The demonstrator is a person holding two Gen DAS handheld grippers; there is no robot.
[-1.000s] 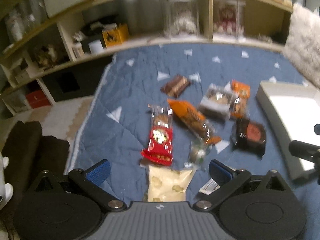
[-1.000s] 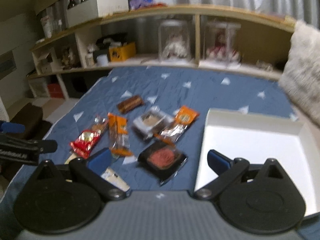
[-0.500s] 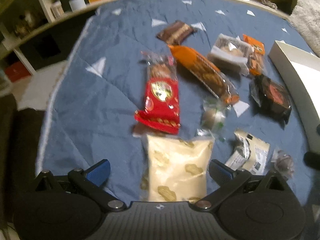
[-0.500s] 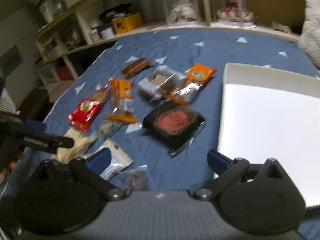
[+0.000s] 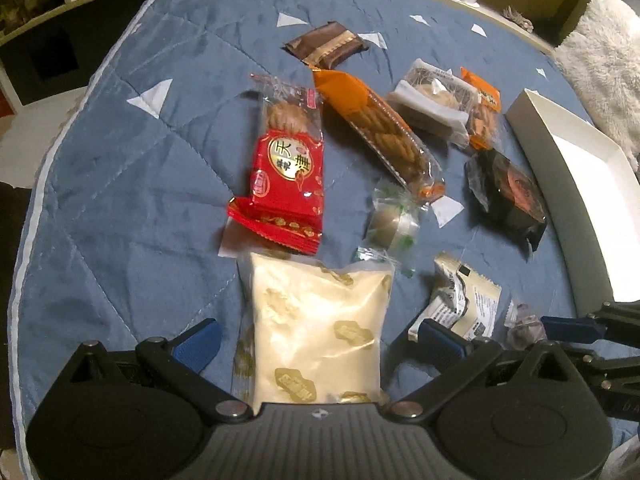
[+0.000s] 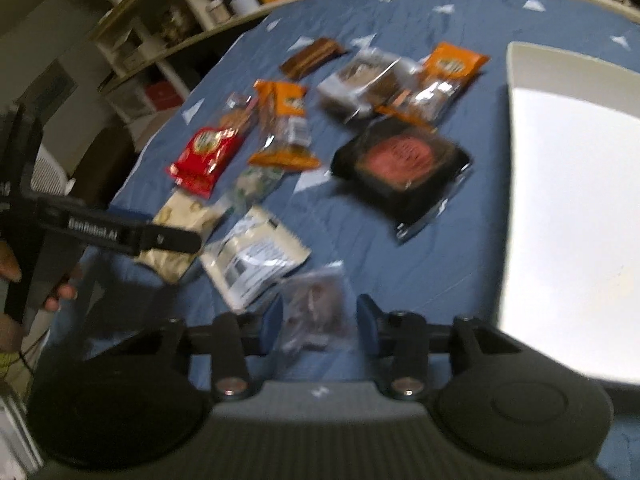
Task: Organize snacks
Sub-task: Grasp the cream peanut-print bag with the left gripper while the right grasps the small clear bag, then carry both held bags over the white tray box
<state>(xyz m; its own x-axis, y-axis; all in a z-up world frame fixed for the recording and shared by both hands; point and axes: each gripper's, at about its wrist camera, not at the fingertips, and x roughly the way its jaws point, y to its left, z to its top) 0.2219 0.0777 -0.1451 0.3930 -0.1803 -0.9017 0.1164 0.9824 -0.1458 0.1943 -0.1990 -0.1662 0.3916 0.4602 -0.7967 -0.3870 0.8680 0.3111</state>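
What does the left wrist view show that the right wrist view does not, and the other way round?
Only the left wrist view: the left tongs open on both sides of the cream packet, and a furry white cushion.

Only the right wrist view: the right tongs narrowed around a small clear packet, the person's hand, and most of the white tray's floor.

Both: the blue quilt, the red packet, the black packet and the white packet.
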